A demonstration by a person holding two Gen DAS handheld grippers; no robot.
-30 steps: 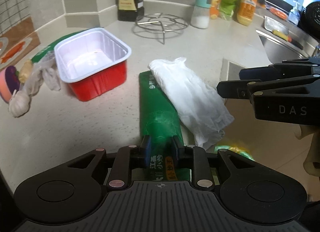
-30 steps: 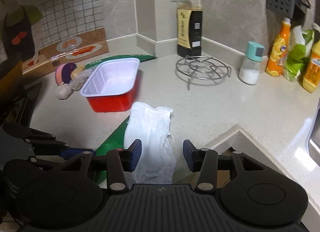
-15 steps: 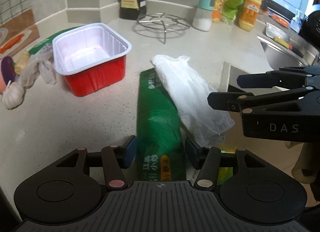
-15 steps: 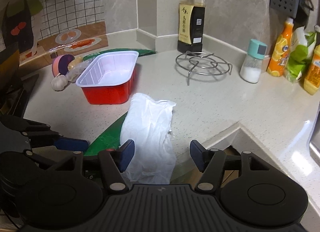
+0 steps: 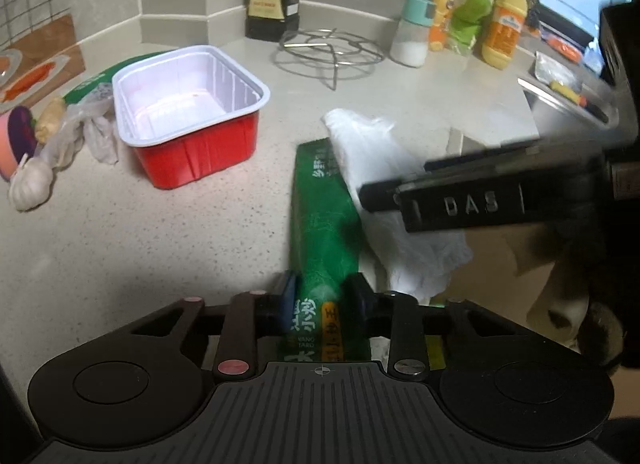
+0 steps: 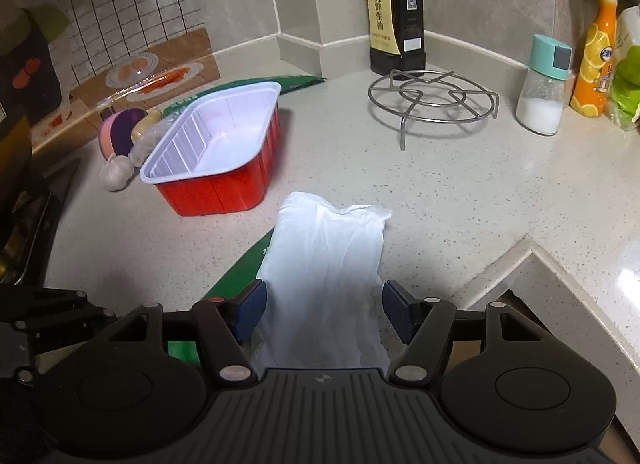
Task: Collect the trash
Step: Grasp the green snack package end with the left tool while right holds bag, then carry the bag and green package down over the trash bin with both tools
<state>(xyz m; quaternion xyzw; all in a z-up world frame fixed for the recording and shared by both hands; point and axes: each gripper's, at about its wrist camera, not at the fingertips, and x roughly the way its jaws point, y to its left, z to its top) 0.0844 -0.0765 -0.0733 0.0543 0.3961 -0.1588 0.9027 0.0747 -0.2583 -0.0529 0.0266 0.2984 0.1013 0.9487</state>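
Note:
A green snack wrapper [image 5: 322,219] lies on the counter with its near end pinched between the pads of my left gripper [image 5: 322,296], which is shut on it. A crumpled white plastic bag [image 6: 326,264] lies beside and partly over the wrapper [image 6: 240,268]. My right gripper [image 6: 324,310] is open, its blue pads on either side of the bag's near end, not touching it. The right gripper also shows from the side in the left wrist view [image 5: 460,199]. A red tray with a white inside [image 5: 240,143] stands empty to the left.
Garlic [image 5: 30,183], a knotted clear bag [image 5: 80,131] and a second green wrapper [image 6: 296,81] lie by the red tray [image 6: 224,191]. A wire trivet [image 6: 432,99], soy sauce bottle [image 6: 394,11], salt shaker [image 6: 544,87] and bottles stand behind. The counter edge [image 6: 532,248] is at right.
My left gripper, open half a second ago, has shut again on the green wrapper. My right gripper has opened wider and moved forward around the white bag.

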